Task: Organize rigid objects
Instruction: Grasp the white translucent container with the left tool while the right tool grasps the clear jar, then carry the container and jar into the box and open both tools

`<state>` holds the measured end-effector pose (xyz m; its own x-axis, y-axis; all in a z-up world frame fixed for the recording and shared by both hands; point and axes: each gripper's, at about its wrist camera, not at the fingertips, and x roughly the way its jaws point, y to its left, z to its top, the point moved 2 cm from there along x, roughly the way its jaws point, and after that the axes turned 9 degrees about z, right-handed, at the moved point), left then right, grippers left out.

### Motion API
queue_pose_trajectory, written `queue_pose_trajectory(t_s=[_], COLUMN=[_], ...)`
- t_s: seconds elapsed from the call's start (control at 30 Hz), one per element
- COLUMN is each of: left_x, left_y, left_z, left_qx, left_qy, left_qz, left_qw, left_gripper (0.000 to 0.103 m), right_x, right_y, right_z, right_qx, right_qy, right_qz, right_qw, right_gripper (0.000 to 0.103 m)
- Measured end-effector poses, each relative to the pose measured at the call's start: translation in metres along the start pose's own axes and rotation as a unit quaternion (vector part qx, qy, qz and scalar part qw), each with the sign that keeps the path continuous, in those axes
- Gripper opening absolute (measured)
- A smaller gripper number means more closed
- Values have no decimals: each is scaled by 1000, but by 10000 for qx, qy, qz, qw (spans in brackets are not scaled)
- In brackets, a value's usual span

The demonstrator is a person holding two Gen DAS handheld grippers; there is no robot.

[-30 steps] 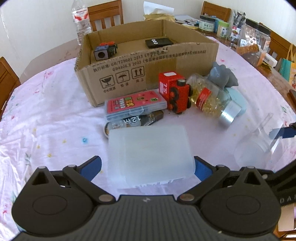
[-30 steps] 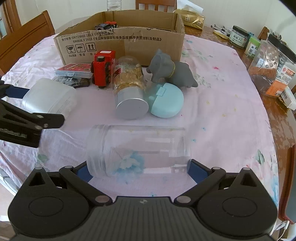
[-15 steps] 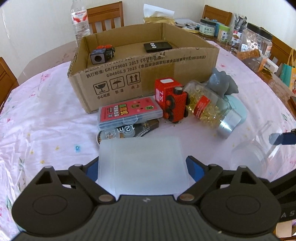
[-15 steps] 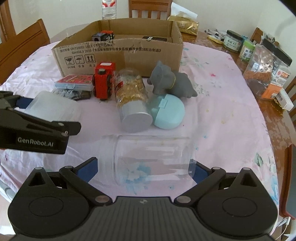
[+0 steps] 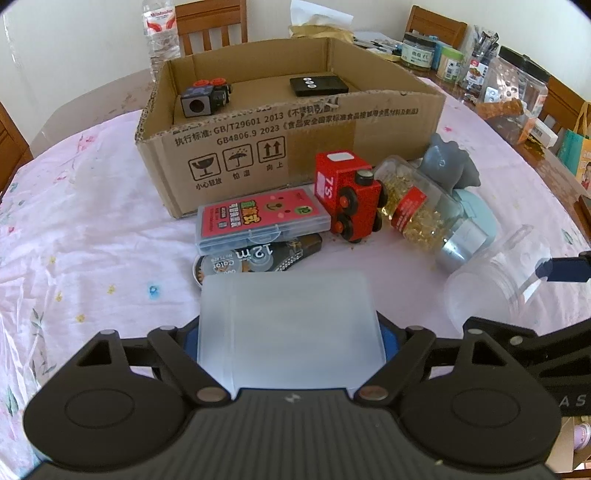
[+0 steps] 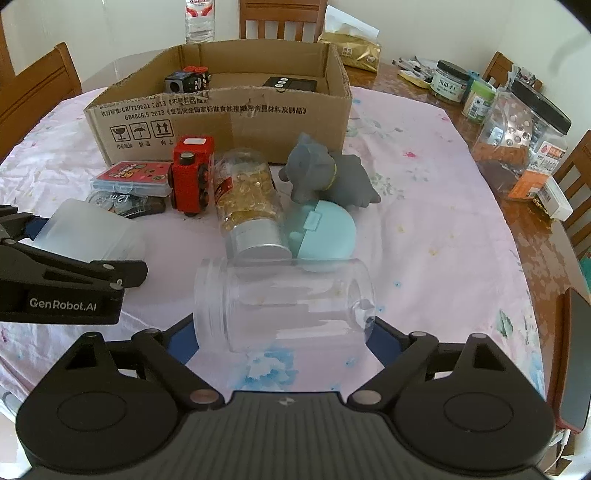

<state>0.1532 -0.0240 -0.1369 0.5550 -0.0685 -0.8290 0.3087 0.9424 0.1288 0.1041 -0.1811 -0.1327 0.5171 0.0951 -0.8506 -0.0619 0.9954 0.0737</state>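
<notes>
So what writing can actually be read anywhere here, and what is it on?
"GB/T29601 2013", "GB4806.9 2023": cardboard box, front wall, above three handling pictograms; the Chinese print there is too small for me.
"12m", "Color": tape dispenser.
"75": red toy train, printed sideways.
"GenRobot.AI": left tongs.
Unreadable: red card case, capsule bottle, water bottle, far jars.
</notes>
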Motion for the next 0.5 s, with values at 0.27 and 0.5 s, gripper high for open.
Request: queue_pose_trajectory(t_s=[0.27, 0.5], left_x=[-17, -41], left_y=[2, 5], left_z=[9, 26], left_qx=[297, 311], left_qy=[-112, -149], left_qz=[30, -3], left_qw=[9995, 9994], left_gripper=[84, 84], right_x=[-16, -39], right_y=[-3, -12], right_z=[9, 25], right_qx=[-301, -738], right_qy=[-115, -325], right_qz=[232, 469], right_qw=[9992, 9956], right_gripper=[94, 93])
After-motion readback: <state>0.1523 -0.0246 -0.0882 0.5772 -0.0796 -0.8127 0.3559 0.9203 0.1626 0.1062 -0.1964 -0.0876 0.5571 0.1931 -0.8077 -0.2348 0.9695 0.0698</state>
